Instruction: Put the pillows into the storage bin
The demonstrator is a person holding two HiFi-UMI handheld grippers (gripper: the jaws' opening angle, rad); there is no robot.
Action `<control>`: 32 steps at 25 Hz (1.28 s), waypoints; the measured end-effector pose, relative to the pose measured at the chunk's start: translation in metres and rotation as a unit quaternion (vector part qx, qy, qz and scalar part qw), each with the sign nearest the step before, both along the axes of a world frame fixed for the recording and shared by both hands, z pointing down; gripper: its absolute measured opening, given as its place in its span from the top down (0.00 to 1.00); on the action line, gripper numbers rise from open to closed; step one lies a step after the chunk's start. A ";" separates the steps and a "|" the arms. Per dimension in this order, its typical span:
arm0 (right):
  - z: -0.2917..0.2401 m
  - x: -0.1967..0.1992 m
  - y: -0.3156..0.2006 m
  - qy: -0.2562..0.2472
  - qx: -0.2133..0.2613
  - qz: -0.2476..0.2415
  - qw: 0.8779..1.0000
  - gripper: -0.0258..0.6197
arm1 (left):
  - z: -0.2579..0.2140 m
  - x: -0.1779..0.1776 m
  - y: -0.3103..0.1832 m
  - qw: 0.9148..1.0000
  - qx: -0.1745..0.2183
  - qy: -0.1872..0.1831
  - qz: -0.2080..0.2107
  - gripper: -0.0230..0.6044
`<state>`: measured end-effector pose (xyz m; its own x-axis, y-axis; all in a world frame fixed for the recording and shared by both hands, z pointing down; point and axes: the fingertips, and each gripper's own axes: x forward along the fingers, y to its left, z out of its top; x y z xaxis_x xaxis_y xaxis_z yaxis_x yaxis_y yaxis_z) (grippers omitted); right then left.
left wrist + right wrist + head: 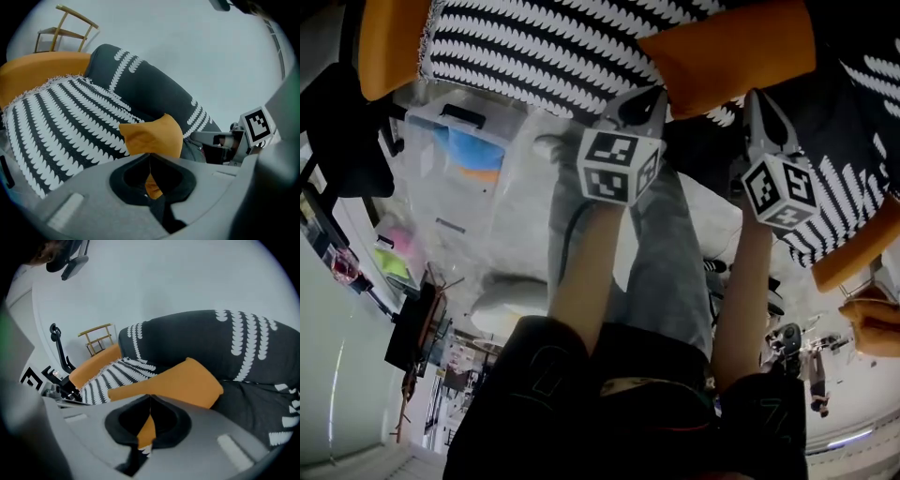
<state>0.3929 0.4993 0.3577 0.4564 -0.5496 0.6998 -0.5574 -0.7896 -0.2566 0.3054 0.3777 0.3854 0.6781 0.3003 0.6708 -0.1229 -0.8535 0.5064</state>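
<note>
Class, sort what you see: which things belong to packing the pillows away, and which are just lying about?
Belongs: pillows; clear storage bin; left hand-held gripper and right hand-held gripper, both shut on the pillows.
Lying about: wooden chair; pink and green items.

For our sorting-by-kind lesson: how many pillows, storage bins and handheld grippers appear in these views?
Pillows: 2, the white-striped pillow and the dark pillow
Storage bin: 1
Grippers: 2, the left gripper and the right gripper
Total: 5
</note>
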 end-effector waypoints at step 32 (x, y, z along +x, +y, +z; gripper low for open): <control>0.100 0.157 0.036 -0.069 -0.045 -0.131 0.988 0.41 | 0.072 0.062 0.000 0.987 0.049 -0.121 -0.094 0.54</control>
<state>0.5498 0.5358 0.4576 0.2042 -0.5680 0.7973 -0.7097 -0.6468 -0.2790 0.3679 0.3777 0.4572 0.5327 0.1094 0.8392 -0.3911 -0.8476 0.3587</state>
